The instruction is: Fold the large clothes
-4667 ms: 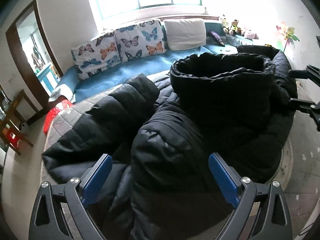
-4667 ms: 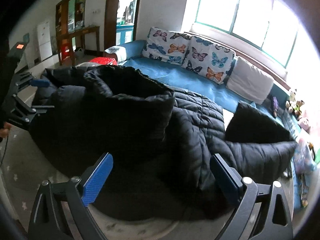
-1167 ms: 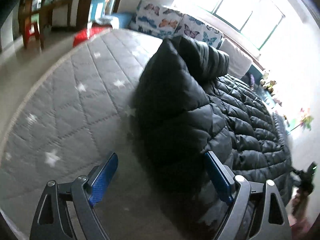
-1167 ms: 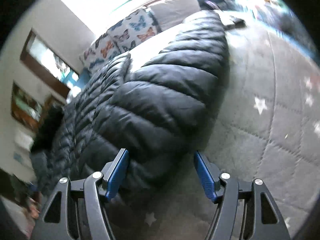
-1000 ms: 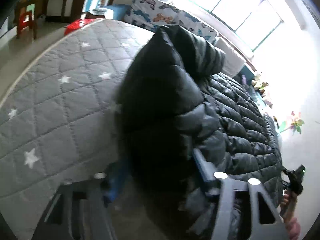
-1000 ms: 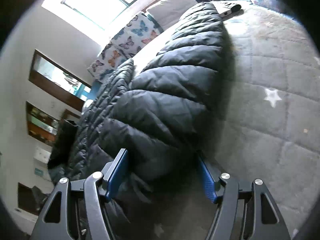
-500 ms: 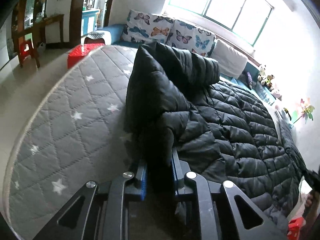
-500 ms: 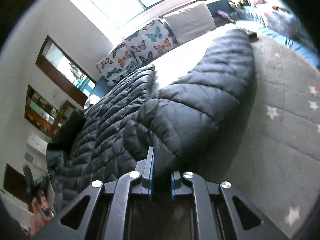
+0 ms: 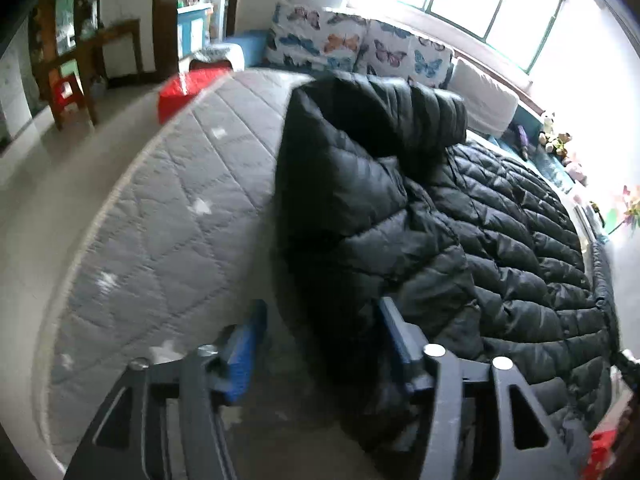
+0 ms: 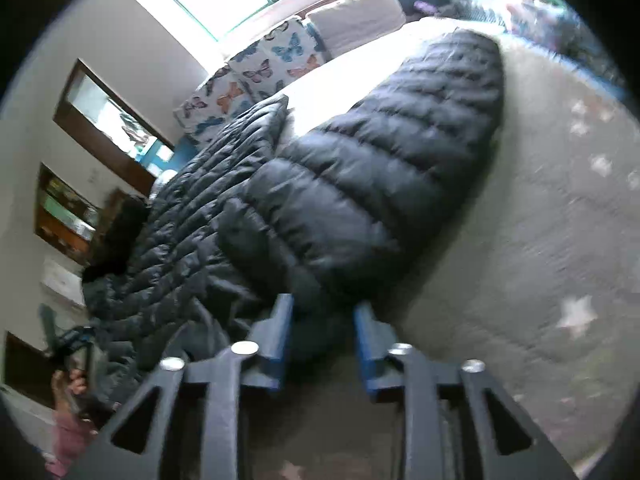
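Note:
A large black puffer jacket [image 9: 460,240] lies spread on a round grey mattress [image 9: 168,216] with white stars. Its hood end is bunched up toward the sofa. My left gripper [image 9: 320,344] hangs over the jacket's near edge. Its jaws are opening, and the fabric between them leans on the right pad without being pinched. In the right wrist view a sleeve or side fold of the jacket [image 10: 380,184] runs away from me. My right gripper [image 10: 323,332] is opening too, with a fold of dark fabric loose between its blue pads [image 10: 280,332].
A blue sofa with butterfly cushions [image 9: 340,44] and a white pillow [image 9: 484,92] stands behind the mattress under a bright window. A red stool [image 9: 188,84] and a wooden table [image 9: 80,60] are at the left. A hand [image 10: 68,388] shows at the lower left.
Half a second ago both grippers were shut on the jacket's edge. Now both pairs of jaws stand apart and the fabric sits loose between them. Both views have lifted slightly.

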A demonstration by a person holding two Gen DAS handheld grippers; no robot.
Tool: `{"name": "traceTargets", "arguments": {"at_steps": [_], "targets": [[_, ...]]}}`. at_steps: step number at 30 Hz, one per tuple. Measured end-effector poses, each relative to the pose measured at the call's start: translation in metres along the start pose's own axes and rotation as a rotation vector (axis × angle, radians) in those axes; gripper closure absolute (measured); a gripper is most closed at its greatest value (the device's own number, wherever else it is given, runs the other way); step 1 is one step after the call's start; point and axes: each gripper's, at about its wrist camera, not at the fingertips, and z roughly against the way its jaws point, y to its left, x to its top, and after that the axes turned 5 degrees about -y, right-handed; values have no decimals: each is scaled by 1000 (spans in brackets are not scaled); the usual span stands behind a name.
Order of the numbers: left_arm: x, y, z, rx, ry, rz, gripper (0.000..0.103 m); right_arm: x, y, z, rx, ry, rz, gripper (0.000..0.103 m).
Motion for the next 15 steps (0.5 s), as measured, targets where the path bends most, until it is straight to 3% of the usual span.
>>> {"name": "traceTargets", "arguments": {"at_steps": [2,5,7,8,11,13,15], "targets": [[2,3,14,-11,-20,-5,39,10,0,15,-63,-48,38,51],[13,-2,37,20,-79,-37,33,23,7,24,-80,-93,72,48],[25,-12,51,47,-126,-96,25,30,15,21,-61,-106,85,45],[31,-19,55,71,-144,-125,16,35,21,18,-44,-109,94,45],[54,-46,62,122,-195,-245,9,41,35,2,-10,-86,137,43],[70,-64,56,134,-192,-322,0,41,45,-14,-8,-59,165,43],[86,-79,45,158,-178,-362,0,38,53,-29,-12,-23,187,43]]}}
